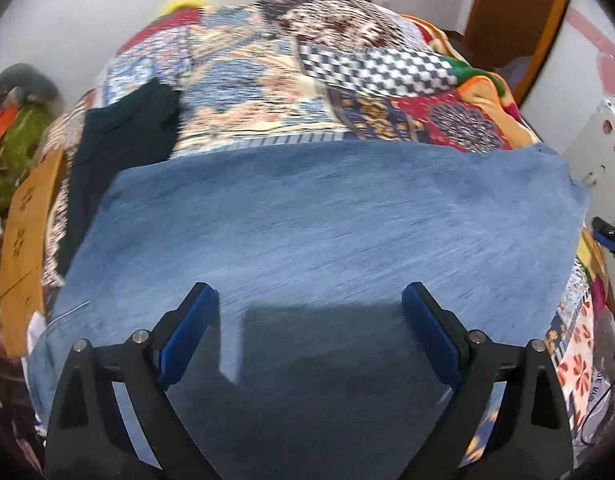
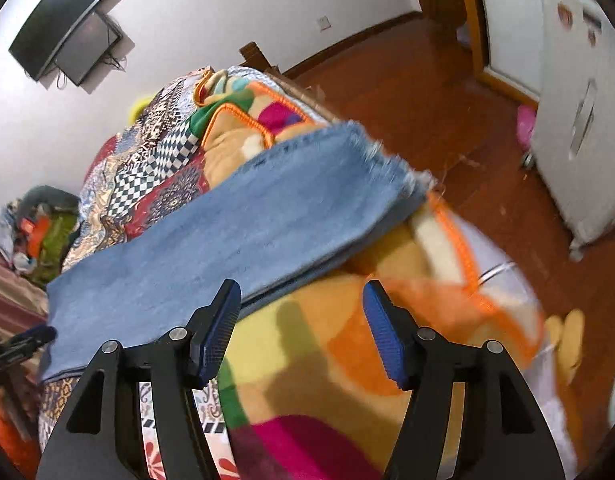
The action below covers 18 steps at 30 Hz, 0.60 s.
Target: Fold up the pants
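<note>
The blue denim pants (image 1: 315, 224) lie flat across a bed with a patchwork cover (image 1: 267, 80), folded lengthwise into a long band. My left gripper (image 1: 309, 300) is open and empty, hovering just above the middle of the denim. In the right wrist view the pants (image 2: 235, 232) run from lower left to the frayed leg hems (image 2: 391, 160) at the bed's right edge. My right gripper (image 2: 301, 296) is open and empty, over the near edge of the denim and an orange and yellow blanket (image 2: 339, 360).
A dark garment (image 1: 119, 152) lies on the bed left of the pants. A heap of clothes (image 2: 43, 232) sits at the far left. A wooden floor (image 2: 447, 112) and a white cabinet (image 2: 579, 120) are right of the bed. A TV (image 2: 63, 24) hangs on the wall.
</note>
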Motion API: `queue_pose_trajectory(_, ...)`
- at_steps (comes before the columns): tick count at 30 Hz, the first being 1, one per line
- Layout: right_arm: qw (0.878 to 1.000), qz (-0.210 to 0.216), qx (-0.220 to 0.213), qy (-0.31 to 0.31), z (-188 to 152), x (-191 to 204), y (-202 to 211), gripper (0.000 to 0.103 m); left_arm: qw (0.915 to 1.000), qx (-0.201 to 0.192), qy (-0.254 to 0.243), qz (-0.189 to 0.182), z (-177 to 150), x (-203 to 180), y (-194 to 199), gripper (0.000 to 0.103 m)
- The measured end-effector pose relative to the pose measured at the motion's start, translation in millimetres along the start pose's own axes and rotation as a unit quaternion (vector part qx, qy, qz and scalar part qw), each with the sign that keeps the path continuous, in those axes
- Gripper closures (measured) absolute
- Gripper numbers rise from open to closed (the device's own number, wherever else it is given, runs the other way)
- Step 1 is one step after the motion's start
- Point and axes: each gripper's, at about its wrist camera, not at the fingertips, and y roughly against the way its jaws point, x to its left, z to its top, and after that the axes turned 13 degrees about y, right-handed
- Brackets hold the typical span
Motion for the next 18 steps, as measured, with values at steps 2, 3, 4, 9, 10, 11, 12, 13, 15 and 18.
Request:
queue_pose_trajectory(2, 1.000, -0.004, -0.001, -0.022, -2, -5, -11, 0.043, 1.0000, 0.007, -0.003, -0.003, 5, -10, -7, 0.006)
queue_pose_trajectory(3, 0.999, -0.002, -0.005, -0.032, 0, -9, -14, 0.043, 0.9999, 0.011, -0.004, -0.007, 7, -14, -9, 0.006)
queue_pose_trajectory(4, 0.999, 0.001, -0.010, -0.042, 2, -13, -16, 0.043, 0.9998, 0.018, -0.005, -0.012, 10, -18, -13, 0.006)
queue_pose_trajectory(9, 0.996, -0.003, -0.017, -0.086, 18, -37, -41, 0.043, 0.9994, 0.021, -0.028, -0.006, 17, -39, -25, 0.004)
queue_pose_trajectory(10, 0.996, -0.005, -0.014, -0.091, 19, -41, -43, 0.044, 0.9993, 0.021, -0.030, -0.006, 19, -42, -26, 0.004)
queue_pose_trajectory(11, 0.995, -0.006, -0.012, -0.097, 20, -45, -48, 0.044, 0.9993, 0.019, -0.031, -0.005, 19, -44, -27, 0.004)
queue_pose_trajectory(12, 0.995, -0.007, -0.014, -0.098, 21, -47, -52, 0.048, 0.9994, 0.017, -0.031, -0.003, 20, -46, -29, 0.004)
queue_pose_trajectory(13, 0.995, -0.013, -0.017, -0.094, 22, -47, -55, 0.052, 0.9993, 0.017, -0.032, -0.002, 21, -47, -30, 0.004)
queue_pose_trajectory(15, 0.996, -0.016, -0.021, -0.082, 25, -46, -52, 0.060, 0.9994, 0.017, -0.030, -0.003, 22, -47, -32, 0.004)
queue_pose_trajectory(18, 0.997, -0.024, -0.028, -0.069, 30, -45, -46, 0.091, 0.9994, 0.017, -0.028, -0.005, 23, -46, -32, 0.004)
